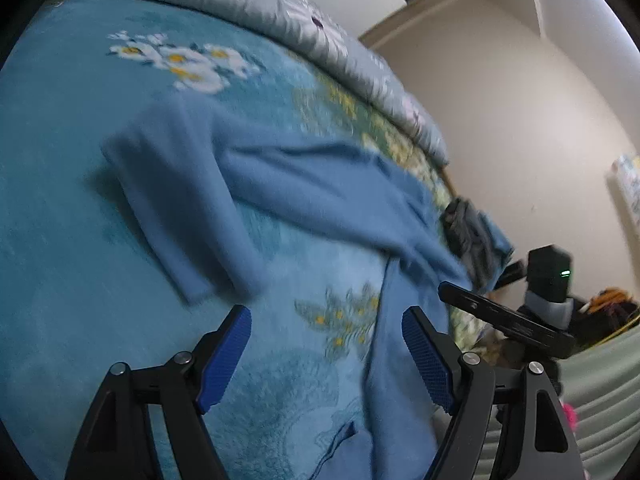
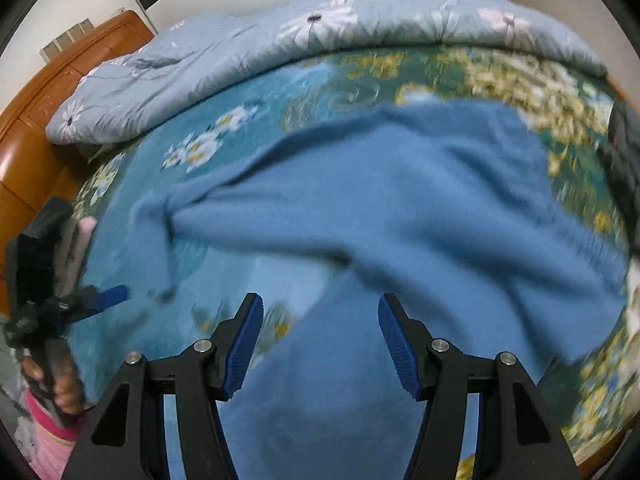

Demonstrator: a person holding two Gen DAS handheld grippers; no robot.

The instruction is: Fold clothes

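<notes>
A blue long-sleeved sweater [image 2: 400, 208] lies rumpled on the teal flowered bedspread [image 2: 256, 128]. In the left wrist view the sweater [image 1: 320, 196] spreads across the bed, with one sleeve [image 1: 168, 200] folded over at the left. My left gripper [image 1: 326, 316] is open and empty above the bedspread, its right finger by the sweater's edge. It also shows at the left of the right wrist view [image 2: 96, 298]. My right gripper [image 2: 320, 312] is open and empty, just above the sweater's near part.
A grey flowered quilt [image 2: 280, 40] is bunched along the far side of the bed. An orange wooden headboard [image 2: 40, 120] stands at the left. A dark pile of clothes [image 1: 472, 232] lies at the bed's right edge. A cream wall [image 1: 520, 120] is behind.
</notes>
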